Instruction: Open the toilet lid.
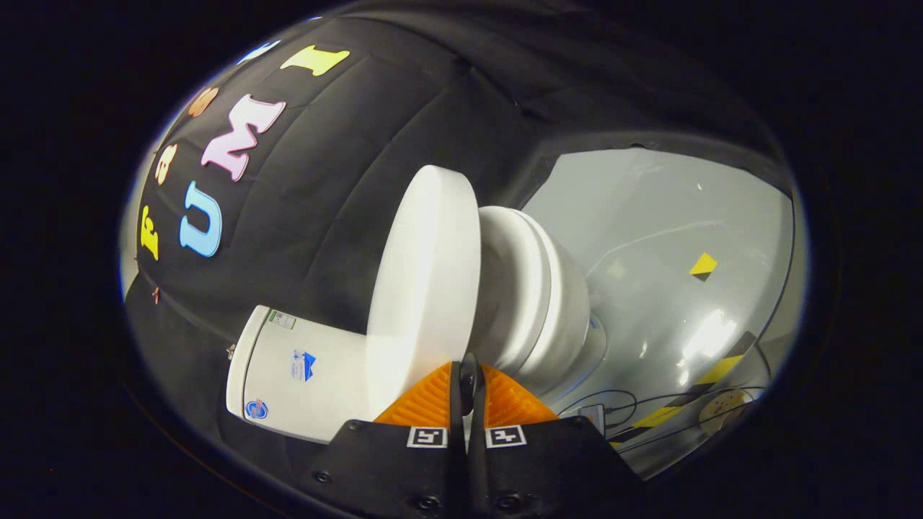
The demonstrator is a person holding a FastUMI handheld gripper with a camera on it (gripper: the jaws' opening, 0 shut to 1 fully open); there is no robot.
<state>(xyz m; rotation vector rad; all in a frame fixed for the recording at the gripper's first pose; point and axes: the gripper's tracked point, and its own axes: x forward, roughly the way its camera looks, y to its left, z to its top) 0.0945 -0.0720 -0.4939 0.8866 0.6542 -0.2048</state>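
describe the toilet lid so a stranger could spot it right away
Start at the white ceramic toilet on the grey floor. Just ahead of the shut gripper, the round white plastic lid stands lifted clear of the seat. Unlike the boxy tank beside it, it's a flat disc.

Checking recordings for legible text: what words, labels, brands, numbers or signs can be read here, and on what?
No text can be quoted.
Green sticker on the tank: too small to read.
Blue logo, tank: blurred.
Round sticker, tank: blurred.
Square markers on the gripper: patterns, no words.
Yellow diamond on the floor: blank.
Gripper fingers are shut, tips at the edge of the lid.
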